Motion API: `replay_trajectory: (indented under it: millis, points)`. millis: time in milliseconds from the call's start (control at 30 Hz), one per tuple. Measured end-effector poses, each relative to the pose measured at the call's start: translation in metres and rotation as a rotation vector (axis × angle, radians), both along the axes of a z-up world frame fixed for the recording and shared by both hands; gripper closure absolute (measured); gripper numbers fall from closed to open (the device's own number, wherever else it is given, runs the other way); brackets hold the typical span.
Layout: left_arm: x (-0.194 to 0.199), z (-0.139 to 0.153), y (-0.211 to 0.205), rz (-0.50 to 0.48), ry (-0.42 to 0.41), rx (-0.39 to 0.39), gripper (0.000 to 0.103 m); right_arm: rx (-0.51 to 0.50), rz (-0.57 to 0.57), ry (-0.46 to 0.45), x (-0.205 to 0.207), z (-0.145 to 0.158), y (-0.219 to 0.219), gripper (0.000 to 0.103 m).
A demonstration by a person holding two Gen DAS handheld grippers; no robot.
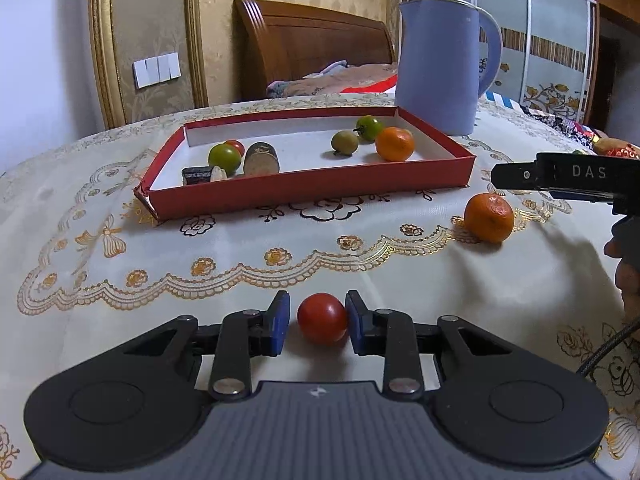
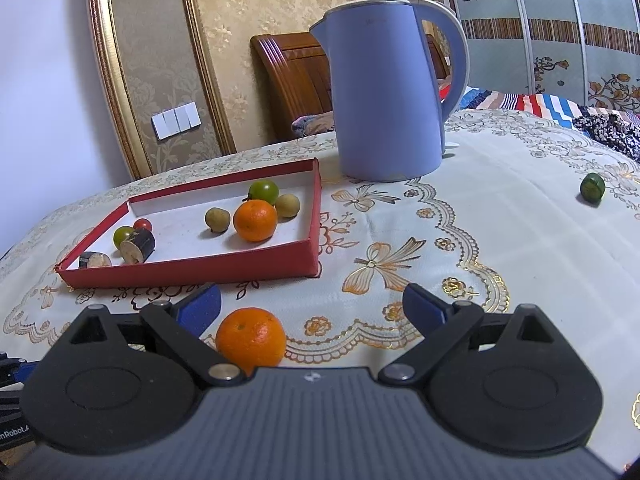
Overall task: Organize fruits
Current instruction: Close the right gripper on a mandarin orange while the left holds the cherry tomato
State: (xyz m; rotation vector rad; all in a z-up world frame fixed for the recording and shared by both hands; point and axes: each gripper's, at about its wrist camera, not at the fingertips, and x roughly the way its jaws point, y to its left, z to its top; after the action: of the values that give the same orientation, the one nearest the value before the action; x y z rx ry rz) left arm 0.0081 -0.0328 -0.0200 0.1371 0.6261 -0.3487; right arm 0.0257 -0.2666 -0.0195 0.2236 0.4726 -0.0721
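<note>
A small red tomato (image 1: 322,324) sits on the tablecloth between the blue pads of my left gripper (image 1: 318,316), which is shut on it. An orange (image 2: 251,340) lies on the cloth between the spread fingers of my right gripper (image 2: 312,308), close to the left finger; the gripper is open and no pad presses it. The same orange (image 1: 489,218) shows in the left wrist view, below the right gripper's black finger (image 1: 516,176). Behind stands a red tray (image 1: 312,192) holding another orange (image 1: 395,144), green tomatoes, small brownish fruits and dark cut pieces.
A tall blue kettle (image 2: 388,92) stands behind the tray's right end. A small green fruit (image 2: 592,187) lies alone at the far right of the cloth. The table's far edge meets a bed and a wall. A person's hand (image 1: 628,280) holds the right gripper.
</note>
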Motion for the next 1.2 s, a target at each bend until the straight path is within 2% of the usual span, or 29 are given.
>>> replay_trajectory:
  millis: [33, 367, 567, 1200]
  points:
    - [0.001, 0.000, 0.001, 0.011, -0.004, -0.003, 0.079, 0.000, -0.001, -0.001, 0.000, 0.000, 0.000, 0.006]
    - [0.016, 0.005, 0.031, 0.209, 0.003, -0.065, 0.079, -0.022, -0.002, -0.005, -0.002, 0.001, 0.003, 0.006]
    - [0.021, 0.005, 0.037, 0.285, -0.007, -0.057, 0.079, -0.058, 0.025, 0.001, -0.013, 0.002, 0.016, 0.006]
    - [0.023, 0.004, 0.041, 0.318, 0.010, -0.063, 0.079, -0.112, 0.063, 0.080, 0.009, -0.003, 0.047, 0.006]
